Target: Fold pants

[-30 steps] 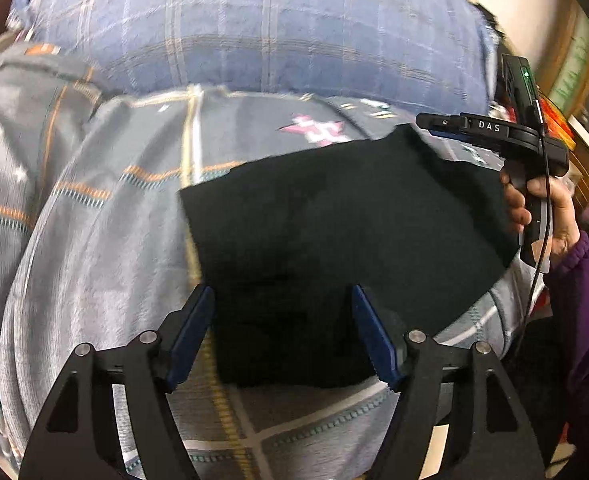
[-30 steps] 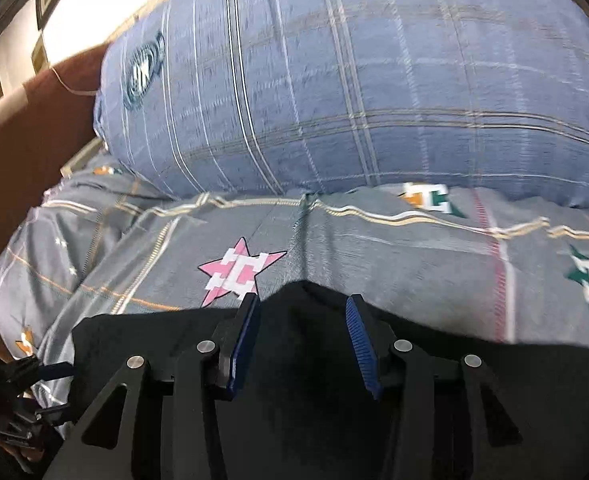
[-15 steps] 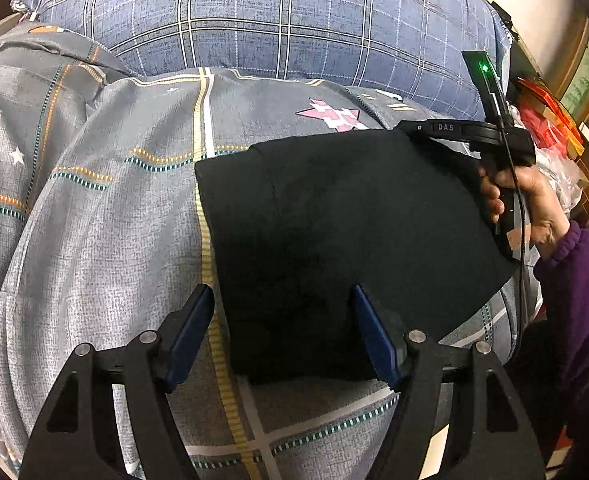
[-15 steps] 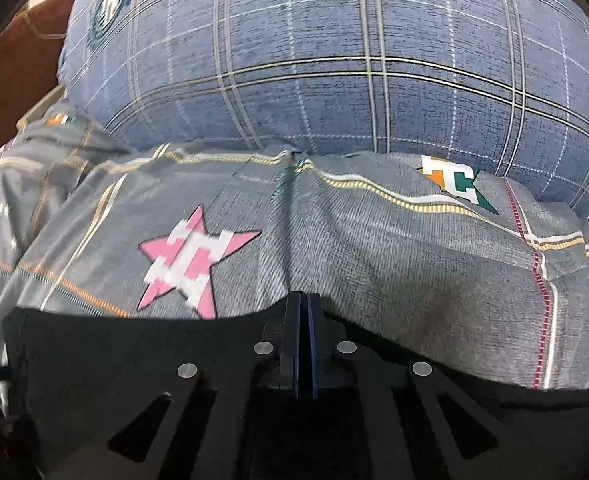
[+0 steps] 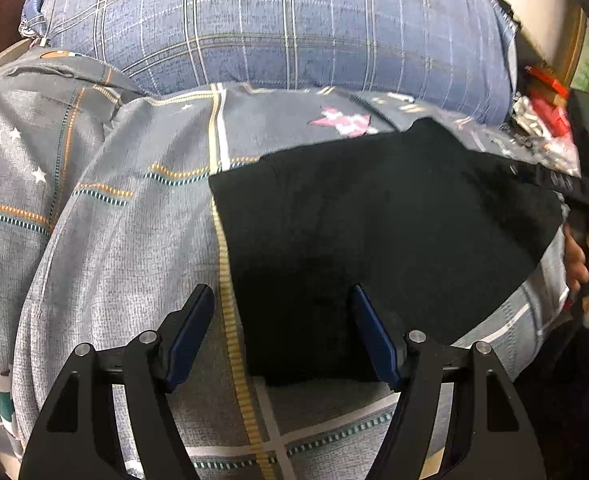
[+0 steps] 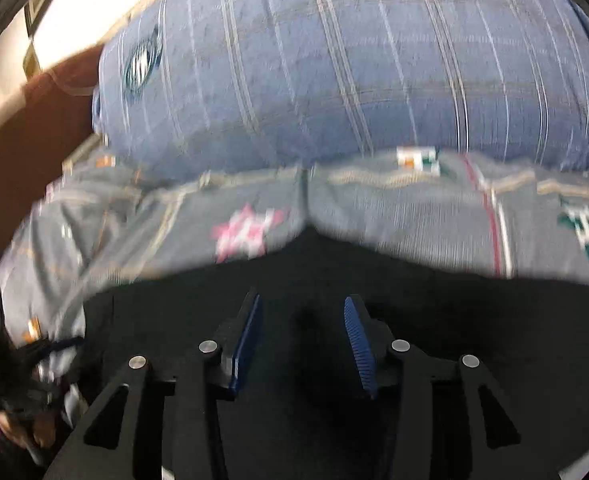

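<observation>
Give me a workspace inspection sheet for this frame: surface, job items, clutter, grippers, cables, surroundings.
Surface: grey patterned bedspread with stripes and a pink star; soft, rumpled.
Job's things: black pants, folded into a flat block, lying on the bedspread.
Clutter: red and silvery items at the far right edge, blurred.
Grippers: left gripper jaws opening, over the pants' near corner, nothing pinched. Right gripper jaws opening above the pants, nothing between the pads; view blurred.
Cables: nothing seen.
Surroundings: blue plaid pillow behind the bedspread; brown headboard at left of the right wrist view.
</observation>
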A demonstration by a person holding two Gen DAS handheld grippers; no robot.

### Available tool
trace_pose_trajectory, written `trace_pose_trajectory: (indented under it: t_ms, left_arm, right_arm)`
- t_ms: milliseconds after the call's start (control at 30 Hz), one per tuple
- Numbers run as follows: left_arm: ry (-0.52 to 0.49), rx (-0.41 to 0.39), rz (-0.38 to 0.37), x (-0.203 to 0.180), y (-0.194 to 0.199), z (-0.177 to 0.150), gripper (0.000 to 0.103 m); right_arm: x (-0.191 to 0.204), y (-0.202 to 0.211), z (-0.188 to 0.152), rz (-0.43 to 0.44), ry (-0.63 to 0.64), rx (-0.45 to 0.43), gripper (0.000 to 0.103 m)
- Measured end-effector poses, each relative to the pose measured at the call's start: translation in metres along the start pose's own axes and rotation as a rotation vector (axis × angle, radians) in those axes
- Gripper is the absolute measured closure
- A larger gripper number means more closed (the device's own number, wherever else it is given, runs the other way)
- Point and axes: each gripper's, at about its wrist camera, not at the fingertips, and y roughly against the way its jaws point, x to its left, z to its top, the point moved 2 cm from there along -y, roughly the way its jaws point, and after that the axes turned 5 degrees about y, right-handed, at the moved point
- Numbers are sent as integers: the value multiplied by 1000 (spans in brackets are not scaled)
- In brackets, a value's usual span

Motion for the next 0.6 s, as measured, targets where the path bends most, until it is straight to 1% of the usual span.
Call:
trace_pose_trajectory:
  t_ms: [33,67,100,133,200,233,300,333,367,433,467,533,600]
  left_arm:
    - [0,14,19,1,-4,-1,24]
    - [12,27,23,3,-7,-3,24]
    - [30,38,10,5,-9,-3,23]
    - [40,43,5,7,-10,-3,21]
    - [43,44,14,8,-12,-3,18]
    - [45,43,16,8,-12,-3,18]
    - [42,36,23,6,-8,-3,18]
    - [41,33,21,4,-5,-2,18]
    - [42,25,8,3,-1,-1,18]
    - [54,-24,-46,-1,12,3,18]
    - [56,-63,-55,-5,21,6,18]
    - [46,-98,-14,-14,28,11,18]
    - [19,-143,38,-29,35,19,18]
  right_arm:
    - [1,-2,-7,-27,12,21,58]
    - [0,-8,-16,-59,16,59,58]
    - [-3,-13,-23,-73,14,90,58]
    - [-4,-12,-27,-68,27,59,58]
    - [-1,-11,-30,-82,78,44,57]
    - [-1,-10,-31,-86,74,44,56]
    - [-5,0,-32,-81,26,39,56]
    - [-7,10,-31,-84,4,14,56]
    - [-10,20,-31,-89,-10,-15,53]
    - [-19,43,-30,-113,-51,-74,54]
    - [-25,52,-31,-118,-78,-99,53]
    - [-39,67,-36,-126,-136,-129,52]
    - [-48,79,-42,-168,-158,-142,51]
